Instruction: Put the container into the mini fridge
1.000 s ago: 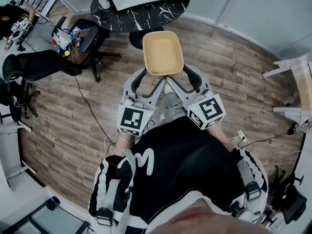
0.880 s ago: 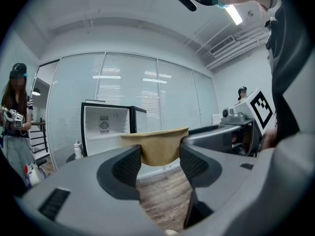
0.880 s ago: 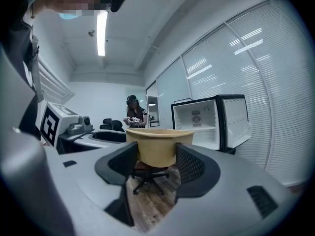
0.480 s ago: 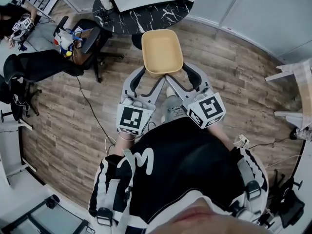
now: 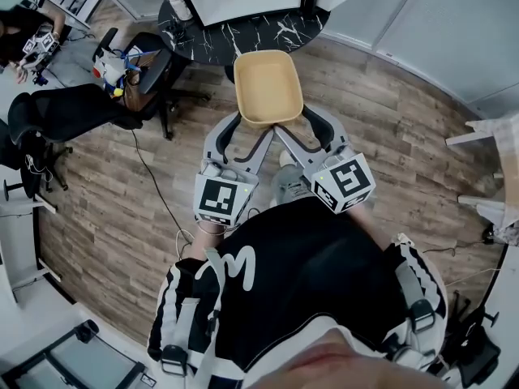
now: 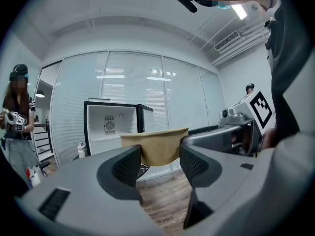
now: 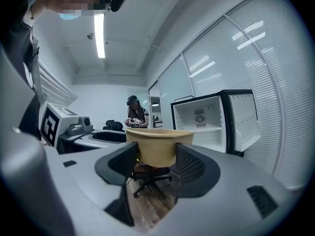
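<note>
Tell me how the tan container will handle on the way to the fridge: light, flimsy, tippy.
Probably light: the container looks empty and thin-walled. Likely somewhat flexible, so hard squeezing may buckle its wall. It could tilt, since the left gripper and right gripper grip only its near end, leaving most overhanging.

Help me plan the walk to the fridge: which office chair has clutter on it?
The chair beside the black marble table, with colourful items on its seat; the other chair, farther left, shows only plain black.
</note>
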A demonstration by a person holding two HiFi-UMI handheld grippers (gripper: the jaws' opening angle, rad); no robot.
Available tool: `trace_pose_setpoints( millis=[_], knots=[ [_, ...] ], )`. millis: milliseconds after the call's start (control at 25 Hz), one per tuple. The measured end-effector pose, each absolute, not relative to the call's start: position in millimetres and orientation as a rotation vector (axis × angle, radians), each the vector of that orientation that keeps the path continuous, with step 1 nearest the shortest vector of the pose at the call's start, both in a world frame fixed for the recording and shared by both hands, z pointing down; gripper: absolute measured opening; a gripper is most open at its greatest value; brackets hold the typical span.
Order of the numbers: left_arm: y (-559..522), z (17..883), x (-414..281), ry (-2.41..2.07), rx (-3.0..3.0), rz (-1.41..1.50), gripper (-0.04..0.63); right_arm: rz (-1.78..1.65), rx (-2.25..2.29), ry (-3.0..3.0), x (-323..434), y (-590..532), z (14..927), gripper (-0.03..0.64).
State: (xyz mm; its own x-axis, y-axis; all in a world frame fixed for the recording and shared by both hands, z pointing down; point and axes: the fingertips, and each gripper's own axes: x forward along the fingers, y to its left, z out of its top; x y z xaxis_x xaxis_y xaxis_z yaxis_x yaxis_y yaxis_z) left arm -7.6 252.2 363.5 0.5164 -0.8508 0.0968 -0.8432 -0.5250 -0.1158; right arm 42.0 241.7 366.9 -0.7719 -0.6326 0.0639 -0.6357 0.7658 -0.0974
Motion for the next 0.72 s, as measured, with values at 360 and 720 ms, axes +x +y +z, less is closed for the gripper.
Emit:
trace_pose_setpoints(
  millis=[360,720],
  knots=[
    [214,368,-6,1.509,-2.697,-0.224,0.25,0.193,1.043,-2.918,43,204,372,0.255],
    [181,371,-8,1.527,-2.704,-0.214,0.25,0.208,1.033,-2.914,42,170,374,0.255]
  ],
)
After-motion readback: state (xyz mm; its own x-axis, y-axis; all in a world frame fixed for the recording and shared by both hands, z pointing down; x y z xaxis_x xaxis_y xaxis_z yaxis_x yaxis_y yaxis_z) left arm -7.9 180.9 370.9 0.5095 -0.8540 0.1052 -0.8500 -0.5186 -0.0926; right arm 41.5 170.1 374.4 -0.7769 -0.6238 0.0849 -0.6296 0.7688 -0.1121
